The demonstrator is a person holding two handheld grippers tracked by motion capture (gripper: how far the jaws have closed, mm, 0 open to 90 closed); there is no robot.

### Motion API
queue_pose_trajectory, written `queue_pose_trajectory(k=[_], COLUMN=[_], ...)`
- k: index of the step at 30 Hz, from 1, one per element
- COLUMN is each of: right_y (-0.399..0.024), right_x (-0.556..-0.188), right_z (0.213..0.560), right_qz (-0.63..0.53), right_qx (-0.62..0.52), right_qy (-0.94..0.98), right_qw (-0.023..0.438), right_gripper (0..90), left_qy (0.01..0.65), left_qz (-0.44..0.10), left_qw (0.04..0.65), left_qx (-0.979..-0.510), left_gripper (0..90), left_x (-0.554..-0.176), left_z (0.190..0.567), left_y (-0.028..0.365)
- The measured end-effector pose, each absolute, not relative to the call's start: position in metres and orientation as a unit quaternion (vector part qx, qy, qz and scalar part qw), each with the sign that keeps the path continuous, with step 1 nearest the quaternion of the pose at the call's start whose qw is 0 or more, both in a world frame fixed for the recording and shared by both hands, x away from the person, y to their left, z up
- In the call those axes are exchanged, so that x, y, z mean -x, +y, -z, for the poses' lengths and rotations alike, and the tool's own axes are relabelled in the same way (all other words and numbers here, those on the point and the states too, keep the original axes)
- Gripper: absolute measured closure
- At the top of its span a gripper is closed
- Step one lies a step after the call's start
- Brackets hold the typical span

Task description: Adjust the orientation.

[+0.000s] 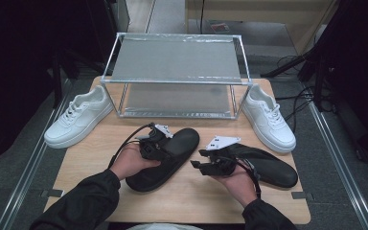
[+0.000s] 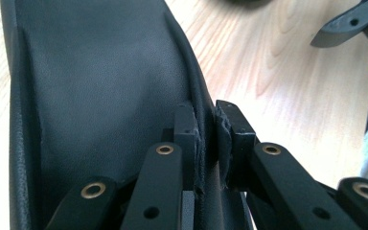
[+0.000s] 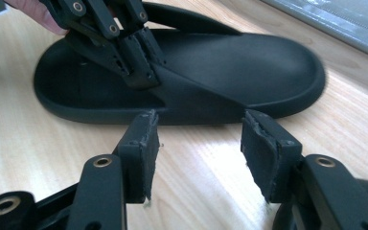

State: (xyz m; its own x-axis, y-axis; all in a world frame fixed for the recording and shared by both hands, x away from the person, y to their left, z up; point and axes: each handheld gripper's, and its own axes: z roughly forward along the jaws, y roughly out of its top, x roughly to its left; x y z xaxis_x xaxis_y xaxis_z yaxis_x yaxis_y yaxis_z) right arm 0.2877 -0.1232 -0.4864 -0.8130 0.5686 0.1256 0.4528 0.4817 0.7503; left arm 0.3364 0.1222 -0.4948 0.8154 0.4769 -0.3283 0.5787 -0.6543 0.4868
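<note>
Two jobs split here: my left gripper (image 1: 159,143) pinches the black rubber slide sandal (image 1: 172,155) by its strap edge for lifting, while my right gripper (image 3: 199,155) waits beside it, jaws wide and empty.

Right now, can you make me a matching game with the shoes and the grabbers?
Things:
1. left gripper
2. right gripper
3. white sneakers
4. metal rack

States:
A. fingers apart, nothing between them
B. one at each end of the rack
C. behind the slippers, shelves bare
D. fingers pinching the strap edge of the left black slipper

Pairs: 1-D, 2-A, 3-B, 4-C
</note>
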Motion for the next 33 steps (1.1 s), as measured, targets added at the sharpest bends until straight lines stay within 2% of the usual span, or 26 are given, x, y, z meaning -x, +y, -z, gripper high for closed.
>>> queue_pose_trajectory(k=[5, 8, 11, 19, 24, 31, 33], right_y=[-0.118, -0.116, -0.116, -0.106, -0.100, -0.092, -0.091], right_x=[-0.297, -0.303, -0.306, -0.312, -0.315, -0.328, -0.329], right_z=[0.492, 0.494, 0.493, 0.492, 0.492, 0.488, 0.487], right_qz=[-0.410, -0.408, -0.409, -0.403, -0.400, -0.409, -0.410], right_qx=[-0.301, -0.305, -0.309, -0.304, -0.299, -0.296, -0.295], right_qy=[0.858, 0.858, 0.857, 0.863, 0.866, 0.863, 0.863], right_qw=[0.067, 0.060, 0.056, 0.033, 0.027, 0.018, 0.019], right_gripper=[55.3, 60.5, 66.1, 85.7, 90.0, 90.0, 90.0], left_qy=[0.292, 0.291, 0.301, 0.328, 0.345, 0.368, 0.370], left_qz=[0.078, 0.061, 0.049, 0.041, 0.037, 0.027, 0.028], left_qw=[0.310, 0.310, 0.324, 0.351, 0.357, 0.364, 0.365], left_qx=[-0.902, -0.903, -0.896, -0.876, -0.867, -0.855, -0.854], left_gripper=[76.1, 64.5, 57.2, 52.5, 56.7, 80.3, 82.7], left_x=[-0.335, -0.333, -0.329, -0.308, -0.294, -0.270, -0.268], left_z=[0.498, 0.496, 0.489, 0.474, 0.470, 0.467, 0.468], left_y=[0.126, 0.128, 0.134, 0.162, 0.177, 0.193, 0.193])
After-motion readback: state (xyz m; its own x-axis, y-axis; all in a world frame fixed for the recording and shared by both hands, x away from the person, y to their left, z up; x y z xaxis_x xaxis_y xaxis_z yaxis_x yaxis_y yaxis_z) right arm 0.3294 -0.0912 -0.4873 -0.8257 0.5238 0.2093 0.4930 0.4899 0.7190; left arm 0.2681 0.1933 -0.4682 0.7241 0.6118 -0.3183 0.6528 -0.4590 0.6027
